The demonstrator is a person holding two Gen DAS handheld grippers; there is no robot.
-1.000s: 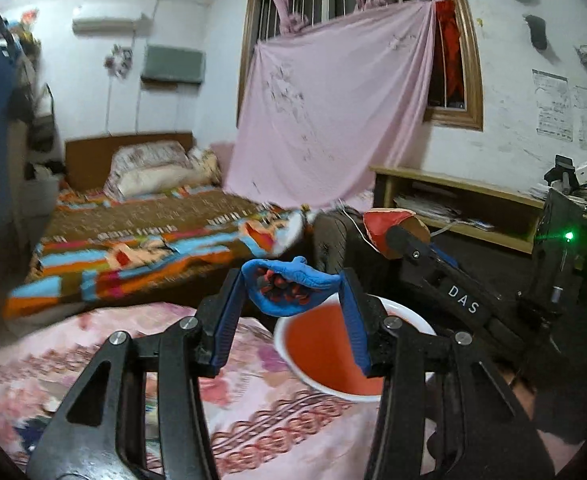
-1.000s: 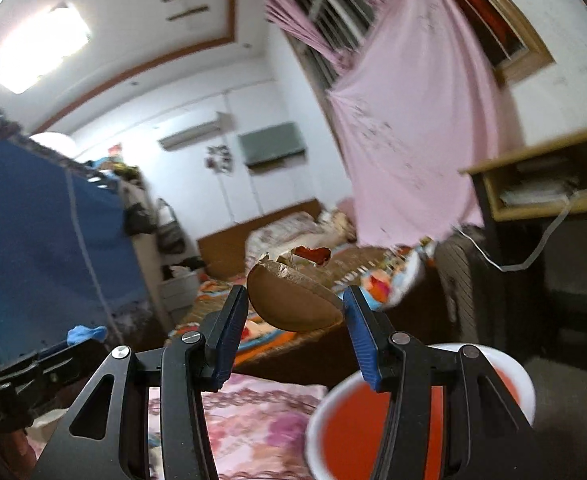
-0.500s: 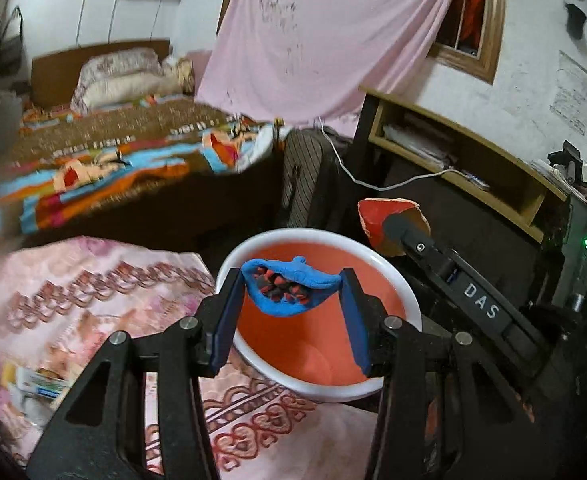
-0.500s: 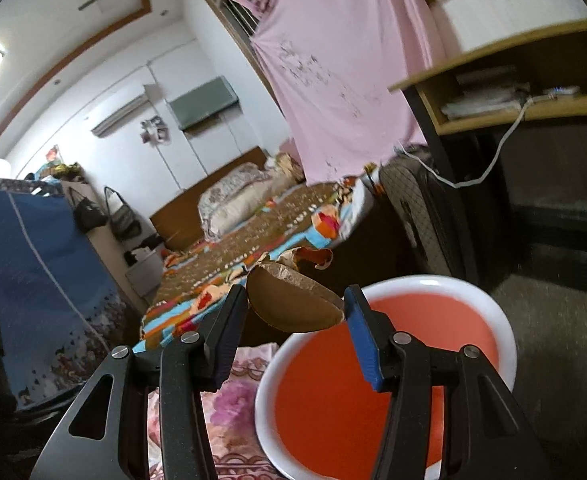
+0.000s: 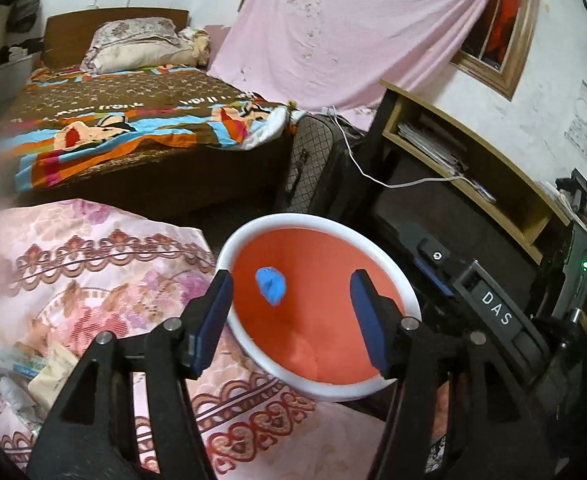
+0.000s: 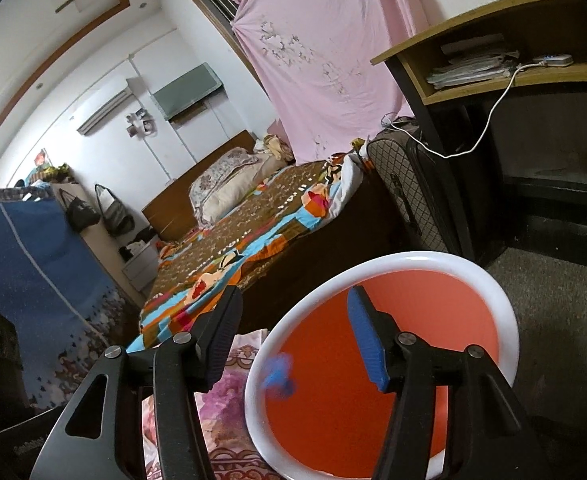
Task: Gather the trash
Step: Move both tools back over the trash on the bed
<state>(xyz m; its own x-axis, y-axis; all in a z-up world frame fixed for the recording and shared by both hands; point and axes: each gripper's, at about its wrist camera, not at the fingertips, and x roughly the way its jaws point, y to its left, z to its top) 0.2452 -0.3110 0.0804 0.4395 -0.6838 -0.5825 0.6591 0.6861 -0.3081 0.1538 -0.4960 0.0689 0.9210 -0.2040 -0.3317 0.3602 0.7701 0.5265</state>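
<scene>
An orange bin with a white rim (image 5: 325, 390) stands beside the cloth-covered table, right below both grippers. My left gripper (image 5: 291, 284) hangs over its mouth, jaws opening. A crumpled blue wrapper (image 5: 271, 284) is loose in the air between the fingers, touching neither pad, against the bin's orange inside. In the right wrist view the same blue wrapper (image 6: 279, 374) shows as a blur at the bin's rim (image 6: 433, 258). My right gripper (image 6: 295, 300) is over the bin too, jaws opening, with nothing between them. Its black body (image 5: 493, 312) lies to the right in the left wrist view.
A pink floral cloth (image 5: 93, 280) covers the table left of the bin, with several wrappers (image 5: 33, 368) lying at its near left. Behind are a bed (image 5: 133, 120), a dark suitcase (image 5: 317, 160) and a wooden desk shelf (image 5: 473, 168) with a white cable.
Both grippers came down and tipped over the bin. The left jaws spread and the blue wrapper fell out. The brown piece has left the right jaws, which also widened.
</scene>
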